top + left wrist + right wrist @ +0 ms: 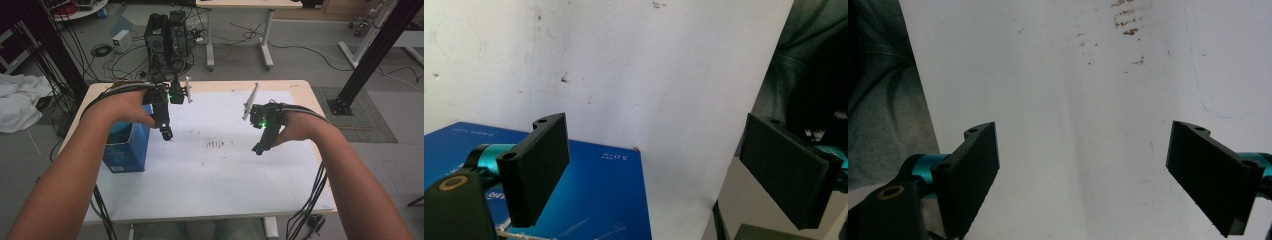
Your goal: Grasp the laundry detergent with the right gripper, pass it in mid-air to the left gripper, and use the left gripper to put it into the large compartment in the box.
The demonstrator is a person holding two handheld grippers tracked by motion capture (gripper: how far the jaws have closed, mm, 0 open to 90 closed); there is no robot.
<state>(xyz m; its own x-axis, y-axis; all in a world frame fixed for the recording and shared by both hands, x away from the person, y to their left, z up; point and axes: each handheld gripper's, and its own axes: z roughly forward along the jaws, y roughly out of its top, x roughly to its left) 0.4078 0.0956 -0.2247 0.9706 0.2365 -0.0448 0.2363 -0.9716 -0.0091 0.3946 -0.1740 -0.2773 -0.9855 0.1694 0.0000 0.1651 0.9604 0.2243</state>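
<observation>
High view: two tongs, left point(167, 134) and right point(258, 148), one blue box point(125, 150).

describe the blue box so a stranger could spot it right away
Start at the table covered by a white sheet. At its left edge, beside the left gripper, stands the blue box, top open. It is the sheet's one coloured object.

On the one desk point(300, 90) lie one white sheet point(220, 175) and one blue box point(125, 150), above which the person's two hands hold two grippers, the left gripper point(167, 134) and the right gripper point(259, 148), each with two black jaws.
</observation>
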